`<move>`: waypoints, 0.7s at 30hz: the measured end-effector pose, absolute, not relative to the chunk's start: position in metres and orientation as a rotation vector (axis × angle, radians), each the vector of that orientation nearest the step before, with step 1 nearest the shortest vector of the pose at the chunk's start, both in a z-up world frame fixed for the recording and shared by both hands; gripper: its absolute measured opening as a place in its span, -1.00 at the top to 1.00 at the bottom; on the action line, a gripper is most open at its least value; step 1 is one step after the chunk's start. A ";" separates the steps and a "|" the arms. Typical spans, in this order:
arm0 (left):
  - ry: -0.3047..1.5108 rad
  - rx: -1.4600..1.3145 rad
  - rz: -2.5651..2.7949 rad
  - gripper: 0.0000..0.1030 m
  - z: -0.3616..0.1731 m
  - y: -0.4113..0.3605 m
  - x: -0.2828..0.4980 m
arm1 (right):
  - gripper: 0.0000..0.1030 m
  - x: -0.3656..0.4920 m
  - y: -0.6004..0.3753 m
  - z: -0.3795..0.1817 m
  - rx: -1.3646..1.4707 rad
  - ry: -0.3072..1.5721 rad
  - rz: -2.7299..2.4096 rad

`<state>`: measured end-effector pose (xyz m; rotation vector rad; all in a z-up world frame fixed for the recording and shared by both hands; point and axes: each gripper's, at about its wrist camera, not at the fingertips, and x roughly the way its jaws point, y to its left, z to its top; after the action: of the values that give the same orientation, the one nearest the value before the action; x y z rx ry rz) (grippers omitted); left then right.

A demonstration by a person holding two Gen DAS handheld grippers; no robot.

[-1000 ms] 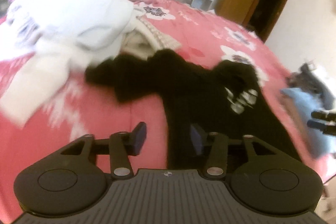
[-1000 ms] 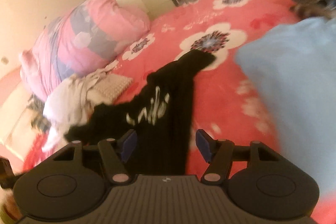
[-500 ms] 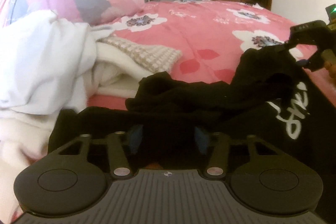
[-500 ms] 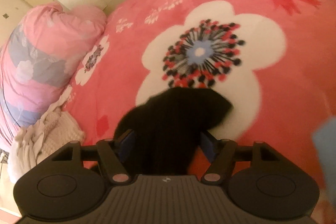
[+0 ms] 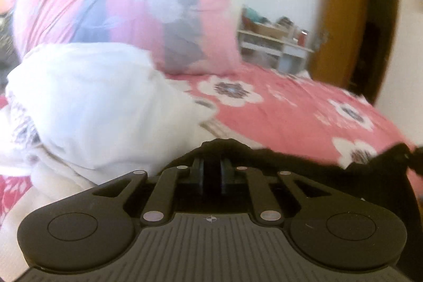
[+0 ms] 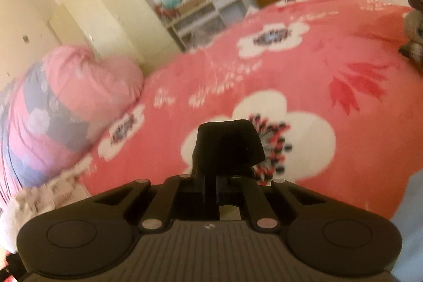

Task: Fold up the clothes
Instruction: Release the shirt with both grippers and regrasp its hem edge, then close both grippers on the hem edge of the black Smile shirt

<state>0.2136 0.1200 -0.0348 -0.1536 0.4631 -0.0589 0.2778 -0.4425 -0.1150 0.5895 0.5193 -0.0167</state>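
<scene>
The black garment [image 5: 304, 163] hangs stretched between the two tongs, lifted just above the pink flowered bedspread [image 5: 304, 107]. The left tongs [image 5: 211, 171] have just been closing and now pinch a bunched edge of the black cloth, which humps up over their tips. The right tongs [image 6: 211, 184] have likewise just been closing and are pressed together on another end of the garment, a stub of black fabric [image 6: 227, 144] standing up past them above a white flower of the bedspread.

The risks, as I judge them: each grip takes only a small gather of cloth, so a sharp pull apart could drag an end free and drop it. Bunched fabric may also hide two layers, giving a crooked fold line. Just beside the garment, on the left tongs' side, lies a heap of white clothes [image 5: 92, 102]; a low swing could snag it.
</scene>
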 end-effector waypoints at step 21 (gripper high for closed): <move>0.618 0.037 -0.067 -0.78 -0.026 0.114 0.196 | -0.74 0.267 -0.433 -0.073 0.274 0.775 -0.215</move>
<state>0.1958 0.1139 -0.0258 0.0374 0.6178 -0.0667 0.2668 -0.4333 -0.0735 0.2742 0.7749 -0.2148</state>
